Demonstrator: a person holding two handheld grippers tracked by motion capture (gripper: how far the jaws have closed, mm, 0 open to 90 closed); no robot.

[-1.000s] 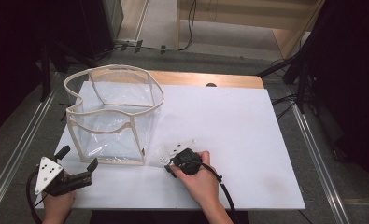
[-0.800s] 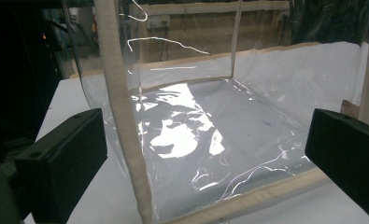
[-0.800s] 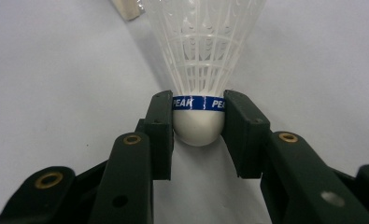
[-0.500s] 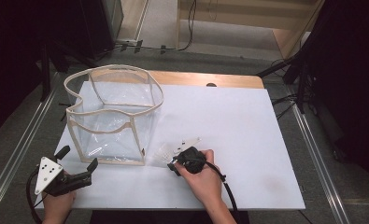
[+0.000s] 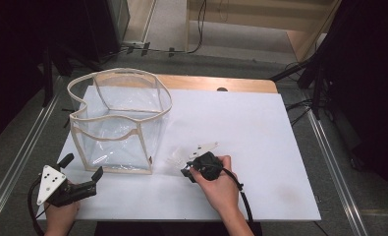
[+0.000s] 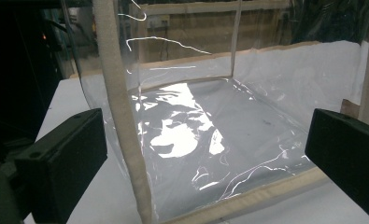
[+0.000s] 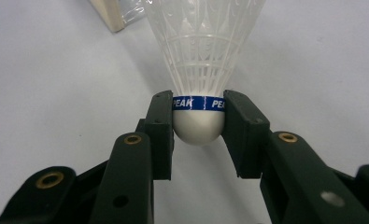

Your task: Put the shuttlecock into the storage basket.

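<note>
The right claw [image 7: 198, 123] is clamping the cork of a white shuttlecock [image 7: 202, 56] on the bench [image 5: 260, 128] just beside the clear storage bag [image 5: 118, 123], likely awaiting a lift over its rim, while the left claw [image 5: 81, 172] is gaping wide near the bag's front corner.

Bright, even overhead light on the white worktop [image 5: 260, 128], dark room at the frame edges. Glare streaks the clear bag [image 6: 187, 126] mid-frame; near jaws soft, slightly blurred.
</note>
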